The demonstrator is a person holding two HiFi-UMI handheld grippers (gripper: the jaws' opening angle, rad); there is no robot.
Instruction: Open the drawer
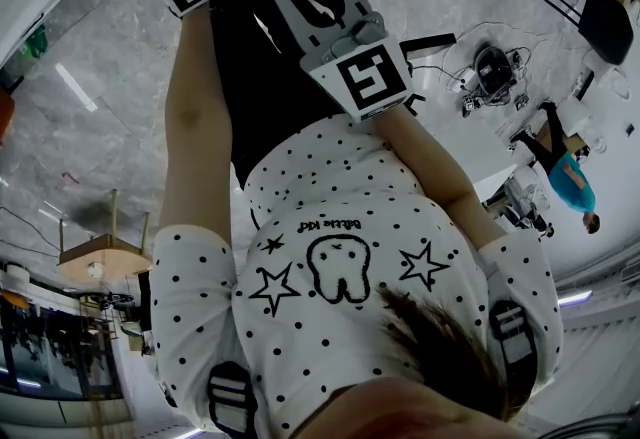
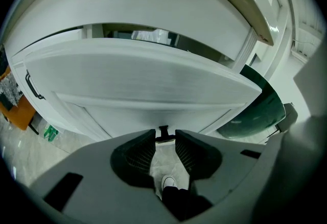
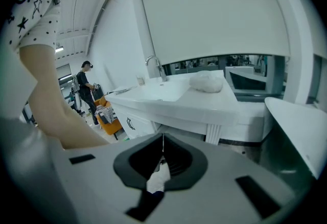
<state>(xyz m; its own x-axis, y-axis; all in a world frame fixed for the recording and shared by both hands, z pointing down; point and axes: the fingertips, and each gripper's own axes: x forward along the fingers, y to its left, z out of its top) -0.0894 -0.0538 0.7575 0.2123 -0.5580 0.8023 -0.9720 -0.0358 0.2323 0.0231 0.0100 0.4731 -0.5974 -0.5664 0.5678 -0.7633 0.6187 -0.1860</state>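
Squarely lined up, the left gripper (image 2: pixel 164 136) appears to pinch the small black handle (image 2: pixel 163 130) at its jaw tips, low on the white drawer (image 2: pixel 143 80) dead ahead, a dark gap showing above the drawer's front. A clean opening likely needs a firm pinch and a straight, level pull without twisting. The right gripper (image 3: pixel 162 141), jaws together and empty, faces the sink (image 3: pixel 153 90).

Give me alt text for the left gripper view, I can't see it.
The left gripper grips a small black handle on a white drawer that stands slightly open under a counter. Floor and a shoe show between the jaws.
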